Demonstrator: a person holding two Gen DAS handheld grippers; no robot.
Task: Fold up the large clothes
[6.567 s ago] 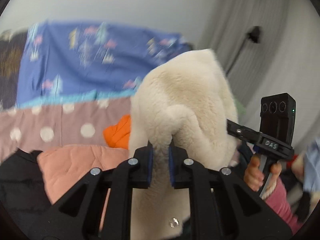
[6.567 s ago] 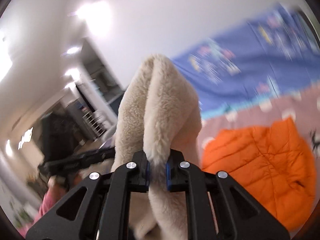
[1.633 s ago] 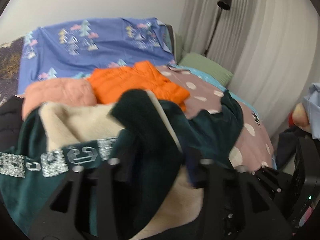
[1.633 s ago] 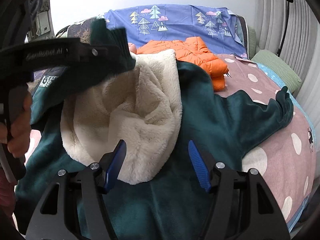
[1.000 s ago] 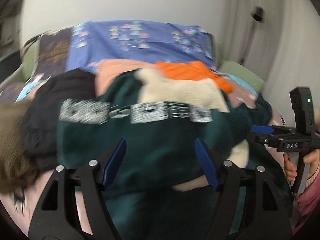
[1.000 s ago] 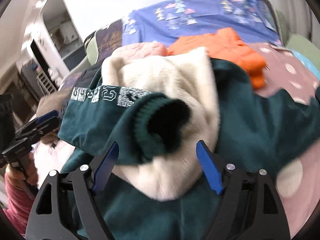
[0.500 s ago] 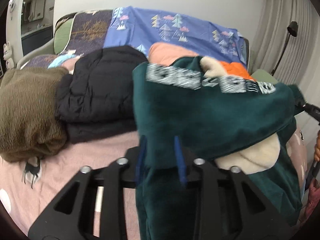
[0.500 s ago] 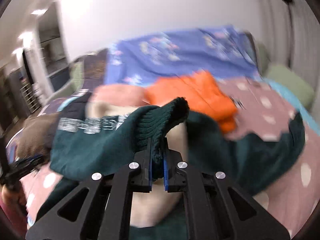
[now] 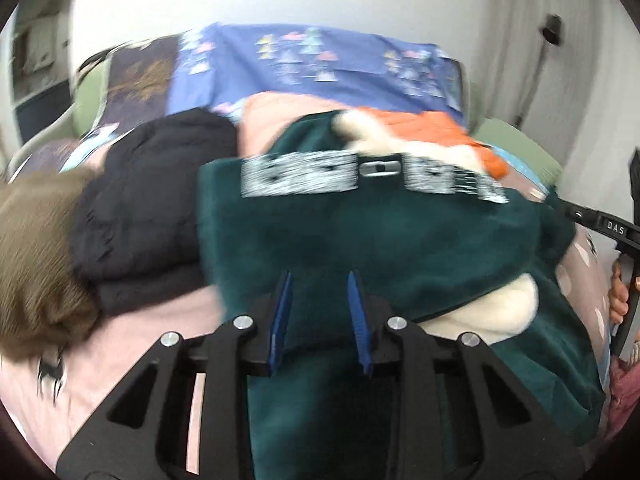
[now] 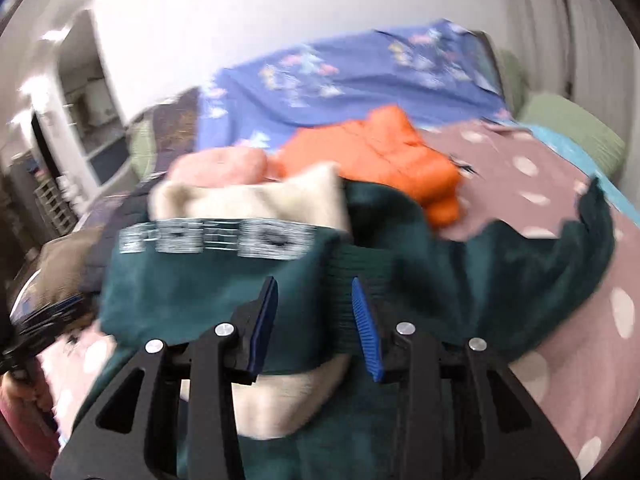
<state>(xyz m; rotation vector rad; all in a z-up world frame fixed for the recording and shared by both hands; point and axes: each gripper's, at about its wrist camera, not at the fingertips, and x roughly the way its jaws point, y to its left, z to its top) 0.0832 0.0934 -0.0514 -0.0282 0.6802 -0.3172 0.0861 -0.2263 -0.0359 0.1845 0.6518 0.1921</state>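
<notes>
Left hand-held gripper (image 9: pixel 320 320) is released, pads apart over the near edge of the green hoodie (image 9: pixel 380 248); right hand-held gripper (image 10: pixel 316 320) also released, its pads spread over the hoodie's ribbed cuff (image 10: pixel 356 276). Hoodie lies folded on the bed (image 10: pixel 560 364), cream lining (image 10: pixel 248 200) showing at top and bottom. Behind the hoodie sits an orange jacket (image 10: pixel 384 156), and left of the hoodie a black jacket (image 9: pixel 140 200) and a brown garment (image 9: pixel 36 256).
</notes>
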